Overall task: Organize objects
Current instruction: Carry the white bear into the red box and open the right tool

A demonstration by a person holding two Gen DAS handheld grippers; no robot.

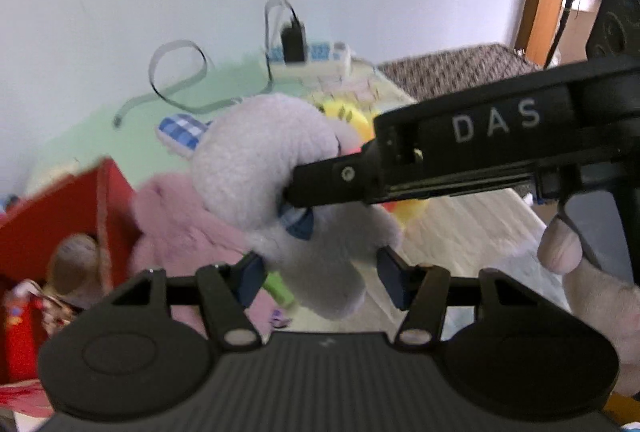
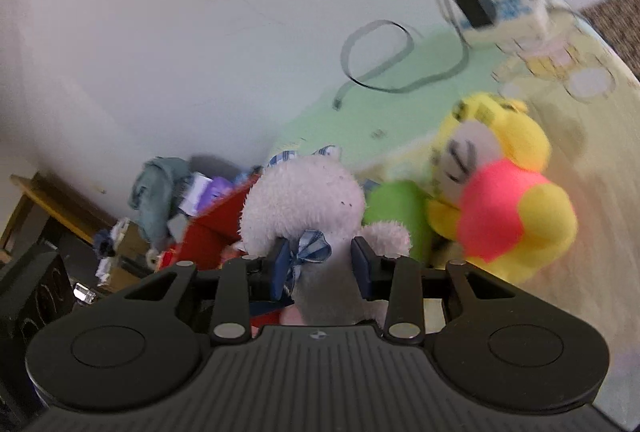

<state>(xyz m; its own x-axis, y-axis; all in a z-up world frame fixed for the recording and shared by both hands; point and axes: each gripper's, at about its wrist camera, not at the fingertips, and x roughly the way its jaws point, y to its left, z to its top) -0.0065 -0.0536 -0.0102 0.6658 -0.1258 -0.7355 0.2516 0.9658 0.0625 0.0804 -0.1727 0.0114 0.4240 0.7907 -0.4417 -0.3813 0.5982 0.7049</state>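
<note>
A white plush toy (image 1: 256, 167) with a blue checked bow (image 2: 312, 252) is held in the air by both grippers. My left gripper (image 1: 320, 280) grips its lower body between the blue pads. My right gripper (image 2: 320, 264) is shut on its neck by the bow, and it also shows in the left wrist view (image 1: 304, 187), coming in from the right. A pink plush (image 1: 180, 228) lies below beside a red box (image 1: 64, 216). A yellow, pink and green plush (image 2: 504, 199) lies on the bed to the right.
The bed (image 1: 460, 232) has a green and yellow cover. A power strip with a black charger (image 1: 296, 47) and a looped flat cable (image 1: 176, 79) lie at its far side by the white wall. Clutter (image 2: 168, 191) sits left of the red box. A brown mat (image 1: 452, 67) lies beyond.
</note>
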